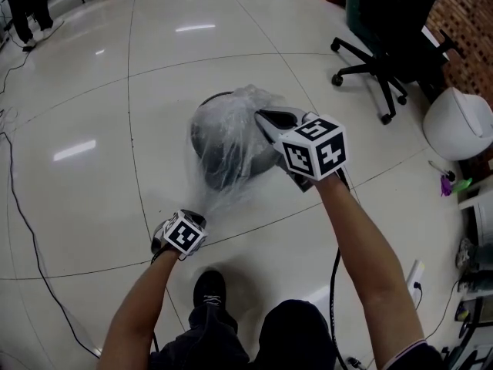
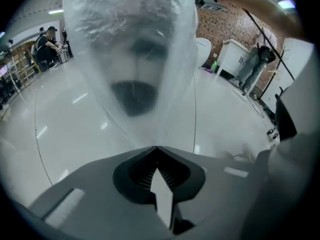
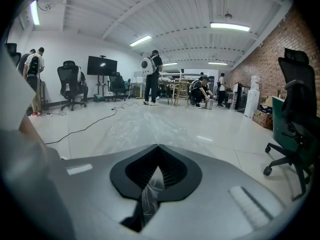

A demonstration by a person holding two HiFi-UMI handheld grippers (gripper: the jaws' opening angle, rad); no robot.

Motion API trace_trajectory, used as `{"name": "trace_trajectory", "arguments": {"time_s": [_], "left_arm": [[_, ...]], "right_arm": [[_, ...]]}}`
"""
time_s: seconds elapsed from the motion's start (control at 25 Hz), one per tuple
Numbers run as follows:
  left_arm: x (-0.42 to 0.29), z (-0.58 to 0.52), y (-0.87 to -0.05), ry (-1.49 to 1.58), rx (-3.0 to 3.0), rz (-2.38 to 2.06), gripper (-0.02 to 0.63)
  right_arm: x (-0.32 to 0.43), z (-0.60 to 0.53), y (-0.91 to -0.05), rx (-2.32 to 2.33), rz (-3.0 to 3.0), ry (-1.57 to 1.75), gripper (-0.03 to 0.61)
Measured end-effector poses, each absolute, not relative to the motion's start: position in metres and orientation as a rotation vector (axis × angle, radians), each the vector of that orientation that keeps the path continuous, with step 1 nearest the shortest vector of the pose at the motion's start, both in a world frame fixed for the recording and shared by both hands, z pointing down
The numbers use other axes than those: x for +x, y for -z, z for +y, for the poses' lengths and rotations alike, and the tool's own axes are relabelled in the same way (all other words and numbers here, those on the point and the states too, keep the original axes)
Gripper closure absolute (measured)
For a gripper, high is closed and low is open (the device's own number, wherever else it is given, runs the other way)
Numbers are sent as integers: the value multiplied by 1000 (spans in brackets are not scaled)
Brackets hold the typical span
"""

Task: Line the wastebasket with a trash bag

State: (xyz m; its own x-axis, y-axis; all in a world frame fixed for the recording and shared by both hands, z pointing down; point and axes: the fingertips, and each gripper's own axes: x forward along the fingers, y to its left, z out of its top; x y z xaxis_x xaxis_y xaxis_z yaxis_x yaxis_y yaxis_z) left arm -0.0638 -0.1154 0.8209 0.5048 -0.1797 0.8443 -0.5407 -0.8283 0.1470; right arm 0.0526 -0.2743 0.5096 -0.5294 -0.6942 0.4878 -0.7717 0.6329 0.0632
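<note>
The dark grey wastebasket [image 1: 223,156] stands on the floor ahead of me, with the clear trash bag [image 1: 243,110] draped over its top and right side. My right gripper [image 1: 269,119] is over the basket's right rim, shut on a fold of the bag. A strip of film [image 3: 150,194] shows between the jaws of that gripper [image 3: 157,147]. My left gripper [image 1: 191,223] is low in front of the basket, shut on the bag's near end. Above the left gripper [image 2: 156,149] the bag [image 2: 130,49] rises stretched, with the wastebasket [image 2: 132,98] showing dimly through it.
A black office chair [image 1: 385,45] and a white rounded seat [image 1: 458,122] stand to the right. Cables [image 1: 23,230] run along the floor at left. My shoe [image 1: 209,287] is behind the left gripper. Several people and chairs [image 3: 69,86] are far across the room.
</note>
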Motion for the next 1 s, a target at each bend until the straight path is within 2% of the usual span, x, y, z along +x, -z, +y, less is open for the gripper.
{"name": "trace_trajectory", "arguments": {"time_s": [0.72,0.88,1.0], "left_arm": [[-73,-110,-835,-1300,2269,-532,601],[-78,-111,-834,-1246,2280,-588,595],[-81,-115,-816,-1179,2296,-654,538]], "right_arm": [[63,-271,-558,1068,-2293,-315,568],[60,-266,-556,1049,-2317,-327,509],[62,-261,-552,1047,-2330,-322,467]]}}
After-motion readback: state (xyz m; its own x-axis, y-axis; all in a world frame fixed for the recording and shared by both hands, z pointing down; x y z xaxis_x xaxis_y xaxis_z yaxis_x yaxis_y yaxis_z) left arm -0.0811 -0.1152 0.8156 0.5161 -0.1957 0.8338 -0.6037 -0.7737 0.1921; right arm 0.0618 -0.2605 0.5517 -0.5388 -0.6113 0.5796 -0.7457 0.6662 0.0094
